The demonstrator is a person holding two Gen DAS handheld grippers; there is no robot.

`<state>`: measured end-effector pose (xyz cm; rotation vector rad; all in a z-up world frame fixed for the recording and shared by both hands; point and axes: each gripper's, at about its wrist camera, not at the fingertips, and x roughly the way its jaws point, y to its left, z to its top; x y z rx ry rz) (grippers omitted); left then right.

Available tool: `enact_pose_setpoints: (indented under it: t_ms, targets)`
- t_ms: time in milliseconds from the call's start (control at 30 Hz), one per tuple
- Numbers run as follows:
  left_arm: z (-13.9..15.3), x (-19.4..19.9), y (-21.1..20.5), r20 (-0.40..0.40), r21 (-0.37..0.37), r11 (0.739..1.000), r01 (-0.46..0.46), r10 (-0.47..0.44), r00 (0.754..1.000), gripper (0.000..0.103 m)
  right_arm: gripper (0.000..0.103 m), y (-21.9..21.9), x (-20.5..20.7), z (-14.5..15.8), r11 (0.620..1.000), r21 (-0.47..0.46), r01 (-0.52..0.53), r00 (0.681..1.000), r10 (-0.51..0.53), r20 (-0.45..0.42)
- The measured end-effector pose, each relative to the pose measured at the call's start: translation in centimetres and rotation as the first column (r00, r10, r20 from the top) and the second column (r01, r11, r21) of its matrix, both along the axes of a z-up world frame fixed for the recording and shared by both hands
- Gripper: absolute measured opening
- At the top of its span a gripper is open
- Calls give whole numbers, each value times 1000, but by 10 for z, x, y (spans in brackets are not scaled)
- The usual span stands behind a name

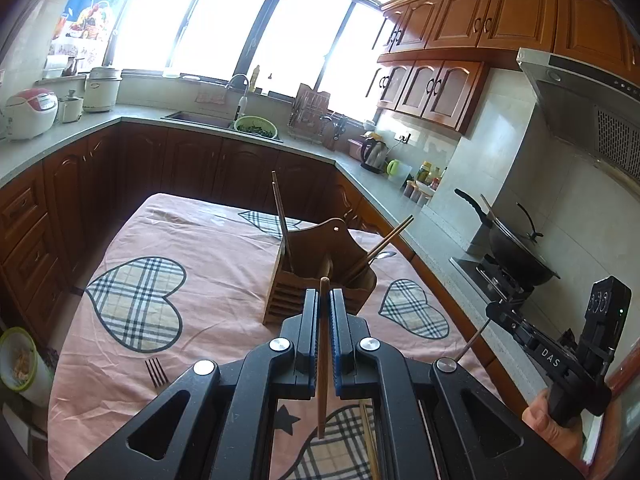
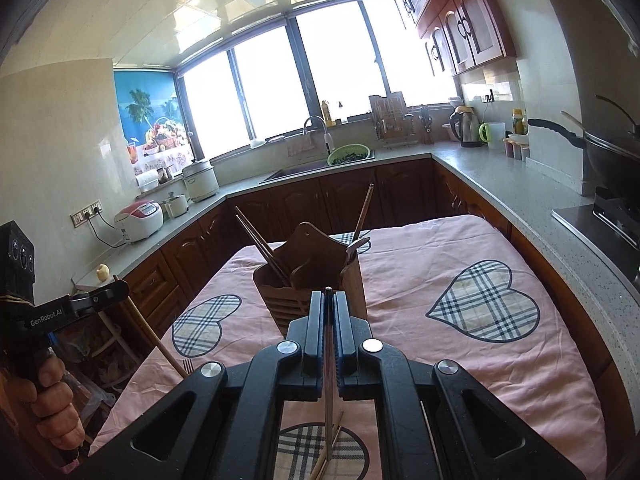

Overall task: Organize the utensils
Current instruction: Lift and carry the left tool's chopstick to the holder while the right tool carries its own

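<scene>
A wooden utensil holder (image 1: 308, 244) (image 2: 312, 248) stands mid-table, with chopsticks (image 1: 280, 208) (image 2: 256, 236) and a spoon (image 2: 360, 243) leaning in it. My left gripper (image 1: 324, 294) hovers just in front of it, shut on a brown wooden chopstick (image 1: 322, 360) that hangs down between the pads. My right gripper (image 2: 328, 296) is also close before the holder, shut on a thin grey chopstick (image 2: 328, 400). Each gripper shows in the other's view: the right gripper (image 1: 491, 311) at the table's right edge, the left gripper (image 2: 120, 286) beyond its left edge.
The table wears a pink cloth (image 1: 224, 280) (image 2: 440, 264) with plaid hearts. On it lie a fork (image 1: 156, 372) and loose chopsticks (image 2: 334, 446) near me. A counter runs along the right, with a wok (image 1: 516, 252) on the stove. A bowl (image 1: 16, 360) sits low left.
</scene>
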<state>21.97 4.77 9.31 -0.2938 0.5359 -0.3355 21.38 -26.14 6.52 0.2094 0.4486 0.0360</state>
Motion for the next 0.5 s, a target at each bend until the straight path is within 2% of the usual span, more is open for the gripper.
enact_pose_setpoints:
  t_ms: [500]
  targets:
    - [10, 15, 3, 43, -14, 1000, -8, 9, 999, 3, 4, 0, 14, 12, 1000, 11, 11, 999, -11, 50]
